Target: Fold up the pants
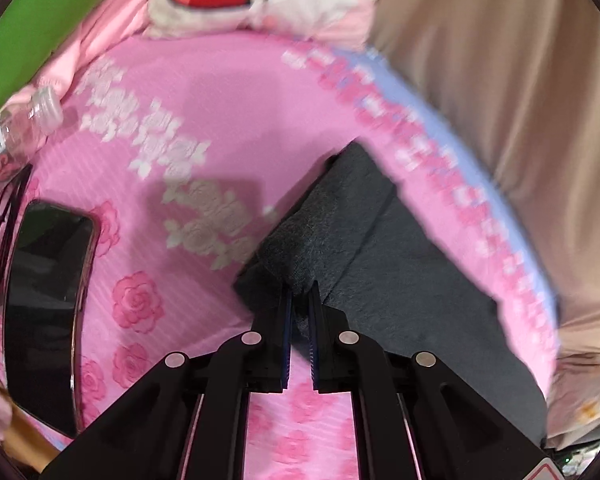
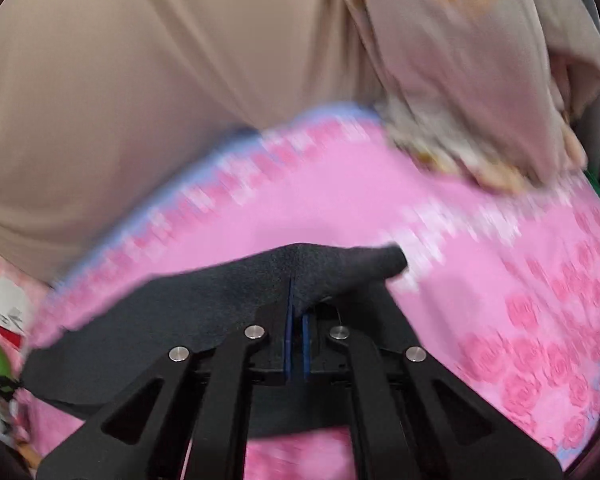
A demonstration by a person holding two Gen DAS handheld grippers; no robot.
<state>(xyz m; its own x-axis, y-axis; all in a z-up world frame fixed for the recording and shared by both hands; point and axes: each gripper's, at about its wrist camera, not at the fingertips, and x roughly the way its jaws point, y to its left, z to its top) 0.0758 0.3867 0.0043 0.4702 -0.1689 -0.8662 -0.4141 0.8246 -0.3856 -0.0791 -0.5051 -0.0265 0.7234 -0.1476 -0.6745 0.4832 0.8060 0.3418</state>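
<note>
Left wrist: pants point(image 1: 380, 248) between fingers point(image 1: 286, 312).

Dark grey pants on the pink rose-print bed

We see the pants point(image 1: 380, 248) as a dark charcoal, slightly fuzzy knit, lying on the pink bedspread point(image 1: 228, 120) near its blue-trimmed edge. In the left wrist view they run as a long folded band away from the camera, with one layer lapped over another and a lengthwise crease; the near end is bunched and lifted off the spread. In the right wrist view the pants point(image 2: 220, 288) stretch across the frame, their upper edge raised in a soft peak with a rounded end drooping to the right, while the lower part lies flat.
</note>
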